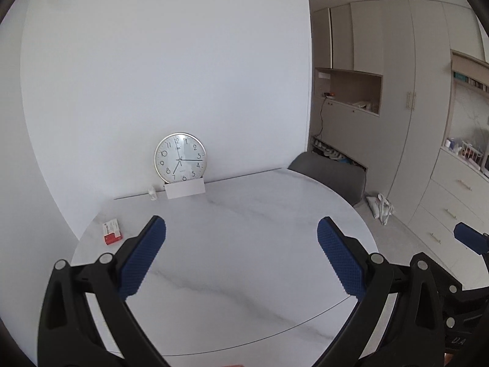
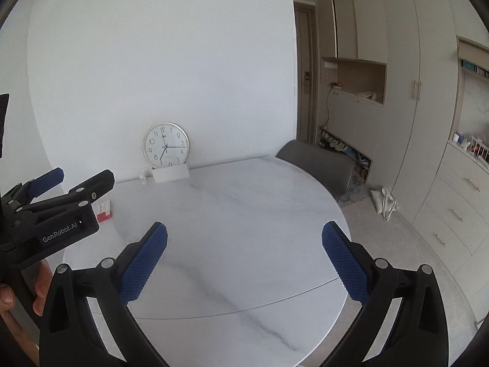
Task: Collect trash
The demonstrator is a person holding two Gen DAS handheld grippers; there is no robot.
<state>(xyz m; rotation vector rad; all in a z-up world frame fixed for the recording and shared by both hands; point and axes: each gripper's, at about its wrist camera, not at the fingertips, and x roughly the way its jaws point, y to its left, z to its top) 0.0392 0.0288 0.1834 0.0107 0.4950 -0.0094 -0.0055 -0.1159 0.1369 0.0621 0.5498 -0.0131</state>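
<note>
A small red and white box (image 1: 112,231) lies on the left part of the round white marble table (image 1: 244,244); it also shows in the right wrist view (image 2: 104,210), partly behind the left gripper's body. My left gripper (image 1: 241,226) is open and empty, held above the table's near half, right of the box. My right gripper (image 2: 244,232) is open and empty above the table's near edge. The left gripper (image 2: 82,179) shows at the left of the right wrist view.
A round wall clock (image 1: 180,157) leans on the white wall behind a white card stand (image 1: 184,190), with a tiny white item (image 1: 152,194) beside it. A grey chair (image 1: 331,177) stands at the table's far right. Cabinets (image 1: 397,107) line the right.
</note>
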